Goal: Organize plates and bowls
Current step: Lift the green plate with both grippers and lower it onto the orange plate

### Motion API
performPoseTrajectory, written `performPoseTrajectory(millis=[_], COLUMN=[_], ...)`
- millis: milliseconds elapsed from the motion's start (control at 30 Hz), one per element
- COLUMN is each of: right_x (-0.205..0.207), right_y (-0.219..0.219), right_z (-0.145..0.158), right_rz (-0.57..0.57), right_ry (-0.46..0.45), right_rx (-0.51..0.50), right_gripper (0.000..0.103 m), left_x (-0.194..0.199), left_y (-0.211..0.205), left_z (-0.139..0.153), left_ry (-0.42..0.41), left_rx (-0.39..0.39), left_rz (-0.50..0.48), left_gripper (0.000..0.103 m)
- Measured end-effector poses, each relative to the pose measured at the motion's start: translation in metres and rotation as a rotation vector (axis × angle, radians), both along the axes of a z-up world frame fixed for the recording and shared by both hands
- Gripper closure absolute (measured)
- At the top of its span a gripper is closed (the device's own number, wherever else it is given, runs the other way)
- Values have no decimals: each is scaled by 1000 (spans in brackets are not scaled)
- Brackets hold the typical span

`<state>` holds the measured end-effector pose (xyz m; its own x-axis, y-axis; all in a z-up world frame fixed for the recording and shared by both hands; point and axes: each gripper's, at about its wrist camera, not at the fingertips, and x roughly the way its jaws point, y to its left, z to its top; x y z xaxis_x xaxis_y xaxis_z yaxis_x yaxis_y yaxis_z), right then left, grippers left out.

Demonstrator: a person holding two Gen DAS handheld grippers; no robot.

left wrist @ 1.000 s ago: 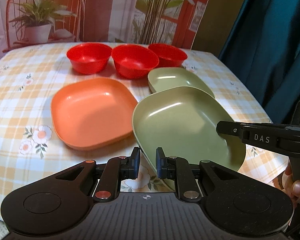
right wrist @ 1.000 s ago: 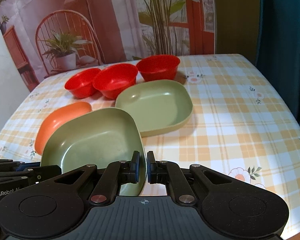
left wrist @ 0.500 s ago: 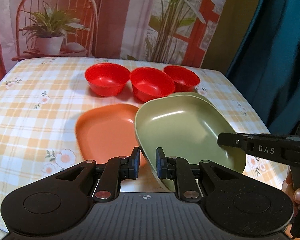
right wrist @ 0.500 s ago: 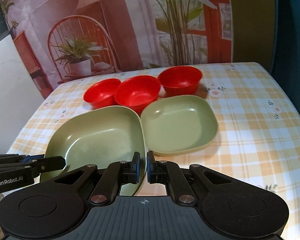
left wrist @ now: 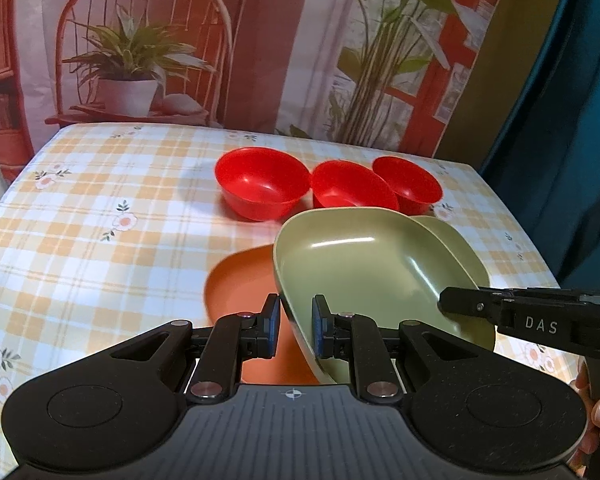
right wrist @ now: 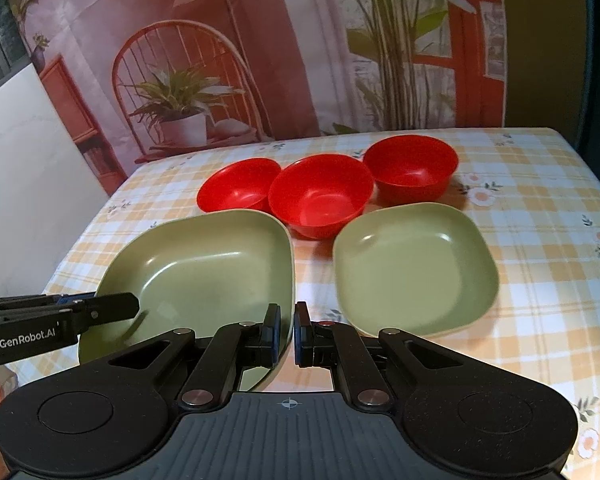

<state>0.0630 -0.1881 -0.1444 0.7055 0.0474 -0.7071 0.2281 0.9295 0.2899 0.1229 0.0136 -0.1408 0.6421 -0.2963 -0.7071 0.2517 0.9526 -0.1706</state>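
Three bowls (right wrist: 320, 196) stand in a row toward the back of the table (right wrist: 540, 240). Before them, a lifted plate (right wrist: 204, 264) is on the left and a second plate (right wrist: 414, 268) lies on the right. A third plate (left wrist: 240, 280) lies under the lifted one.

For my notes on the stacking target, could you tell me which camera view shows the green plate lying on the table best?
The right wrist view shows it best: the resting green plate lies fully visible, with its whole rim and inside unobstructed. In the left wrist view only a sliver of it shows, because the lifted green plate covers most of it.
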Motion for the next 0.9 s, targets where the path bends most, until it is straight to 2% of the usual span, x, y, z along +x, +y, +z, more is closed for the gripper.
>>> performPoseTrajectory(millis=[700, 900], right_x=[55, 66], right_y=[12, 17], right_z=[-12, -23], right_rz=[5, 14], right_ry=[42, 74], right_rx=[-2, -4], right_gripper=[96, 96], left_x=[46, 54], left_y=[23, 27], left_z=[-12, -19], left_ry=[27, 51], left_rx=[1, 7], left_rz=[13, 15], left_gripper=[85, 85])
